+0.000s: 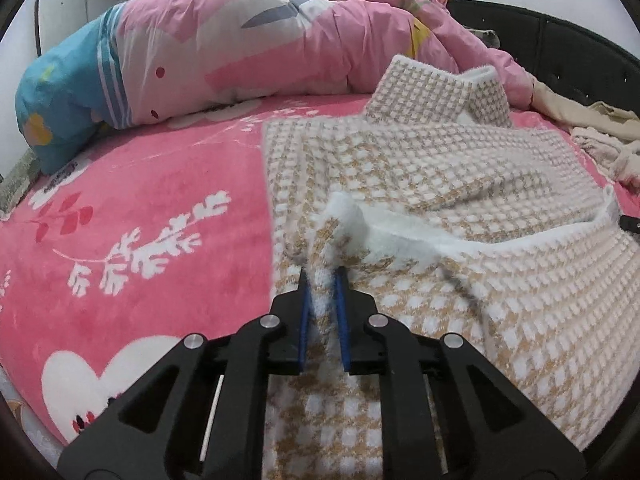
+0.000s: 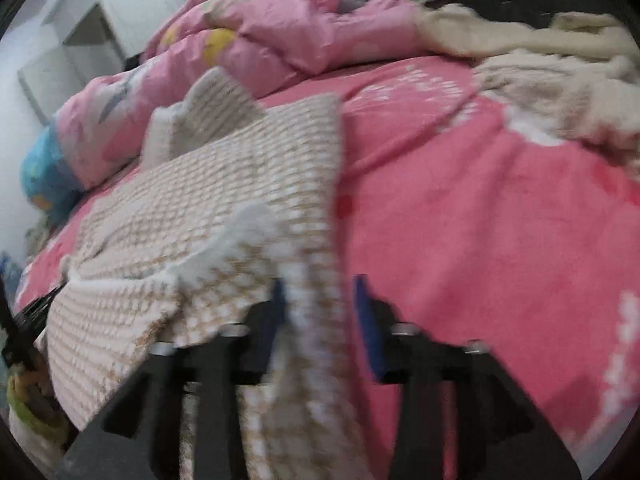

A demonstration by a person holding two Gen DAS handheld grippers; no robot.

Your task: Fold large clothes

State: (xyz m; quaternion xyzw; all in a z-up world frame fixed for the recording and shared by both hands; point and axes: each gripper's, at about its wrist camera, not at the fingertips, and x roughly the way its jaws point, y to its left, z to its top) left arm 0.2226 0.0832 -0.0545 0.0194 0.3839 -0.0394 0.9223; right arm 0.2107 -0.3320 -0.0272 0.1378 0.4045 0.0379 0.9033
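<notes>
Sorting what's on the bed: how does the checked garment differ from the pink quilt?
The checked garment is tan-and-white knit with fluffy white trim; the quilt is smooth pink with a blue end. The garment lies spread in front, partly folded; the quilt is bunched up behind it. Both rest on the pink bedspread.

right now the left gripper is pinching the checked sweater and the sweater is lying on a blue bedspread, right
Not quite: the bedspread is pink with white leaf prints, not blue; only one end of the rolled quilt behind it is blue. The left wrist view shows this. The rest holds: the left gripper is pinching the checked sweater, which lies on the bedspread.
</notes>
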